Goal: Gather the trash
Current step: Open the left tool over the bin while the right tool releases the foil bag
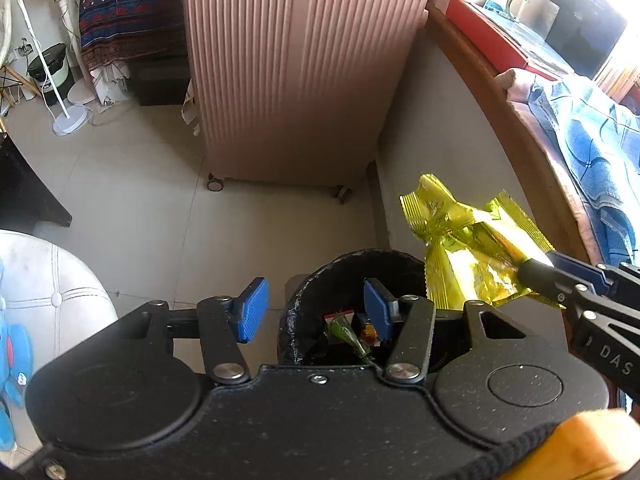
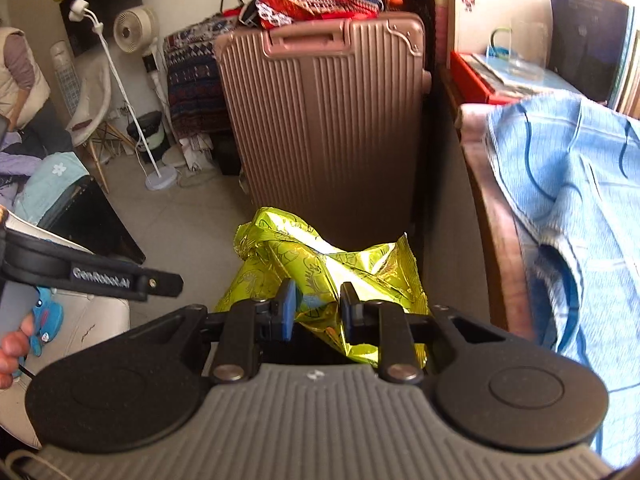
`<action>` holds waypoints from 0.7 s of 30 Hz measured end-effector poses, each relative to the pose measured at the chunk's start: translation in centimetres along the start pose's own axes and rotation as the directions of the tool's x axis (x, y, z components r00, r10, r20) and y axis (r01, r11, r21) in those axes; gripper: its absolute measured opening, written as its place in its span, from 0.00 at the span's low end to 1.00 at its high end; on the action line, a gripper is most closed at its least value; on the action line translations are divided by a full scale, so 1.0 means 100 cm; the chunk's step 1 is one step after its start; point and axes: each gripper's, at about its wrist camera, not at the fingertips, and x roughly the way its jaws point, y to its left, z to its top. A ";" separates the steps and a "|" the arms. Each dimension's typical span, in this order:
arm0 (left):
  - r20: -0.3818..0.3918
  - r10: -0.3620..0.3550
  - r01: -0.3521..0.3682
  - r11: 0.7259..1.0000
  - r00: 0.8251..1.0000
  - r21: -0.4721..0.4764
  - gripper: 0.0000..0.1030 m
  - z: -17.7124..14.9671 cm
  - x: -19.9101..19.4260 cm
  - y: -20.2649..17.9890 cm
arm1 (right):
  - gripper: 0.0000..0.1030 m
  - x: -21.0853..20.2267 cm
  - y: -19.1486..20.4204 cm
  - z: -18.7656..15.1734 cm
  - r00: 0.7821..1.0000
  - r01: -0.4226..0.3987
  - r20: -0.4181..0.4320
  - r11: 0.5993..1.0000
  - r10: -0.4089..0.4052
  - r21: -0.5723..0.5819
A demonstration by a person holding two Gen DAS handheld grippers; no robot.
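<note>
A crumpled yellow foil wrapper (image 1: 460,248) hangs above the right rim of a black-lined trash bin (image 1: 316,276). My right gripper (image 1: 536,268) comes in from the right, shut on the wrapper's lower corner. In the right wrist view the yellow foil wrapper (image 2: 320,264) bulges forward between the two blue pads of the right gripper (image 2: 318,310). My left gripper (image 1: 316,310) stands open over the bin's mouth with nothing between its fingers. Inside the bin lie a green wrapper (image 1: 344,334) and other scraps. The bin's lower part is hidden behind the left gripper's body.
A pink ribbed suitcase (image 1: 296,68) stands on the tiled floor just beyond the bin. A bed with a blue quilt (image 2: 572,200) and wooden frame runs along the right. A white tufted seat (image 1: 52,288) sits at the left. A floor fan (image 2: 130,30) and lamp stand farther back.
</note>
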 end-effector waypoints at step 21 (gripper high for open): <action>0.039 0.011 -0.013 0.998 0.999 0.058 0.79 0.020 0.001 -0.027 | 1.00 -0.005 -0.008 -0.001 0.989 0.143 0.035 0.990 -0.143 -0.001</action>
